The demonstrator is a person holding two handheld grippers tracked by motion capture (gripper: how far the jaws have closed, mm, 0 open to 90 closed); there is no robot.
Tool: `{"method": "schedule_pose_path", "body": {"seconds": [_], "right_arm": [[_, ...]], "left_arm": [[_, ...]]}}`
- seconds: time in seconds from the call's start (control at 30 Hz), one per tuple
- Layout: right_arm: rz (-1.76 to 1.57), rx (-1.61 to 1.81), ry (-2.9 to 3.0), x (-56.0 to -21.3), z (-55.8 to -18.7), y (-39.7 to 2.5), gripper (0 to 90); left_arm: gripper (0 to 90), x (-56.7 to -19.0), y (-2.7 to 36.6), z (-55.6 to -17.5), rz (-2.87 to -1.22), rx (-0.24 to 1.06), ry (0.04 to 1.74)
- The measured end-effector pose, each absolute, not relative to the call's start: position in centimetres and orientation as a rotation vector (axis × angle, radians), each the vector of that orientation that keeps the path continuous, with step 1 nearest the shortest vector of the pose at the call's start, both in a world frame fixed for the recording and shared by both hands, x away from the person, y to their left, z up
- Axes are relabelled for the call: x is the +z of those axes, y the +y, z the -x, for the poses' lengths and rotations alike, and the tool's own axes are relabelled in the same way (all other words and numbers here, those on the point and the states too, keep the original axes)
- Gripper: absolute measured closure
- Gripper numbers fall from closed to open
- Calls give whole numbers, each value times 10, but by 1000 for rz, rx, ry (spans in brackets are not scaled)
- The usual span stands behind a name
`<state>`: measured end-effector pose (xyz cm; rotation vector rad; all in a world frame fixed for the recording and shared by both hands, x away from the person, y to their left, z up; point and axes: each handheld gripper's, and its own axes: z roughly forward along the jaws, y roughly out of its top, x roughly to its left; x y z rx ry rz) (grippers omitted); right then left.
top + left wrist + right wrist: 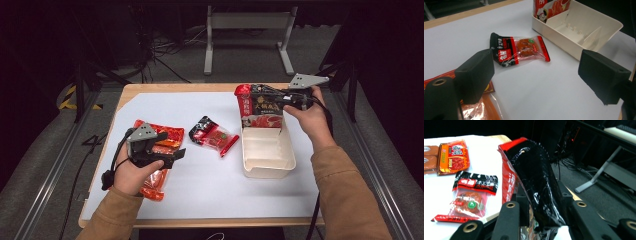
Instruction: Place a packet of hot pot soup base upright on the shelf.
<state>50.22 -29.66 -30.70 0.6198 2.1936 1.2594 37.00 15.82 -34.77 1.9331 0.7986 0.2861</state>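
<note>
Right gripper point(287, 101) jaws clamped on black-and-red pouch point(534, 180), upright at far end of cream tray point(267, 152). Left gripper point(536, 75) jaws wide apart over bench point(210, 185), above orange packet point(159, 142); small snack packet point(520, 50) between.

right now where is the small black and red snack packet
In the high view the small black and red snack packet lies flat mid-table on the white sheet, between the orange packets under the left gripper and the cream tray.
</note>
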Motion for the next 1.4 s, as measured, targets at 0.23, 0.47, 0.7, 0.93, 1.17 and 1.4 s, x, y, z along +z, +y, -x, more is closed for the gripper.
{"method": "schedule_pose_path", "body": {"seconds": [0.23,0.47,0.7,0.93,1.17,1.4], "right_arm": [[-688,1235,2198,-313,-498,-307,719],[-730,1215,2210,-316,-495,-312,732],[-778,1224,2204,-315,-494,-311,668],[-880,1271,2175,-312,-490,-311,415],[-924,1280,2139,-308,-478,-317,379],[-967,1282,2094,-302,-460,-326,371]], "left_arm": [[147,-348,158,-370,-1934,286,801],[147,-349,157,-370,-1937,278,803],[124,-351,159,-373,-1917,286,774],[102,-352,163,-375,-1926,308,791],[77,-349,169,-377,-1915,302,787],[31,-344,179,-377,-1888,323,765]]}}
